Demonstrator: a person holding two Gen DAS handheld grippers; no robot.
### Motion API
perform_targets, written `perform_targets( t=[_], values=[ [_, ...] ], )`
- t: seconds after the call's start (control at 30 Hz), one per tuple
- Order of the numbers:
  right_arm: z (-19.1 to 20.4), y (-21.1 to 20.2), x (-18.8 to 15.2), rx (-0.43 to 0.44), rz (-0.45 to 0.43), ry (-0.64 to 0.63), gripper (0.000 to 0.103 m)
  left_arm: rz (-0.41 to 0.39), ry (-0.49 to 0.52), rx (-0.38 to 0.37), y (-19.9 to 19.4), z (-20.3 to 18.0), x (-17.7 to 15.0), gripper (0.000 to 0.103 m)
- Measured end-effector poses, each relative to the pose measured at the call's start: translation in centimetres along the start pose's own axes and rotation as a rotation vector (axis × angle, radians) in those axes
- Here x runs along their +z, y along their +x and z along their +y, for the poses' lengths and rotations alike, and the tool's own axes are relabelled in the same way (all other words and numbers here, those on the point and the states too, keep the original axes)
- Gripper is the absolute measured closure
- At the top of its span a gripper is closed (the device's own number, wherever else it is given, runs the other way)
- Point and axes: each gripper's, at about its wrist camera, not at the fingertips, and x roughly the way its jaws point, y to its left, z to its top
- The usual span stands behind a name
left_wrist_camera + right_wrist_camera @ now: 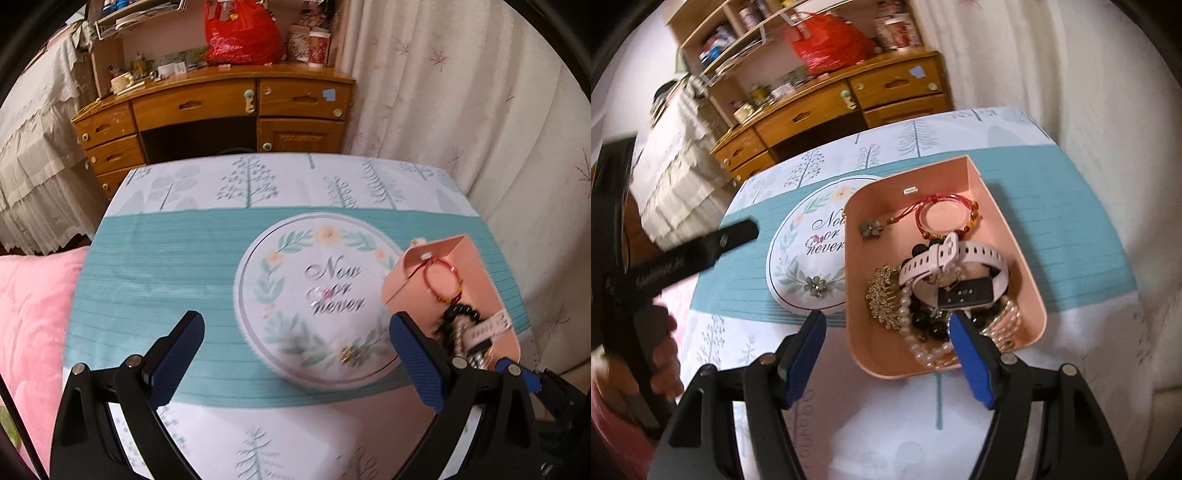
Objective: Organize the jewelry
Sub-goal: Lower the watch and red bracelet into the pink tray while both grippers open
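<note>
A home bedroom is suggested: a wooden desk [218, 110] is seen at twelve o'clock, curtains [461, 92] at two, pink bedding [29, 314] at nine.

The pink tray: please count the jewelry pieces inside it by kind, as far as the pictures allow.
In the pink tray:
Red cord bracelet: 1
White-strap watch: 1
Gold brooch: 1
Flower brooch: 1
Pearl strand: 1 at least
Black bead bracelet: 1
Total: 6 visible; the pile hides some.
</note>
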Motion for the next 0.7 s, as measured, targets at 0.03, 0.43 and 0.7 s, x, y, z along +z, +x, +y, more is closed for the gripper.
perform_targets(
  t=[0.03,0.43,0.7],
  values=[
    [0.2,0.0,-0.2,-0.001,-0.003,0.014,0.038,0.008,-0.002,0.002,0.0,0.4,-0.3,0.004],
    [1.5,1.0,-1.7,-0.136,-0.061,-0.005,0.064,0.060,0.022,-0.008,0.5,4.7,-2.6,0.004],
    [-0.5,2.4,-1.2,-0.297,-0.077,-0.120,0.072,0.085,0.110,-0.096,1.4,4.4,-4.0,0.004]
  ],
)
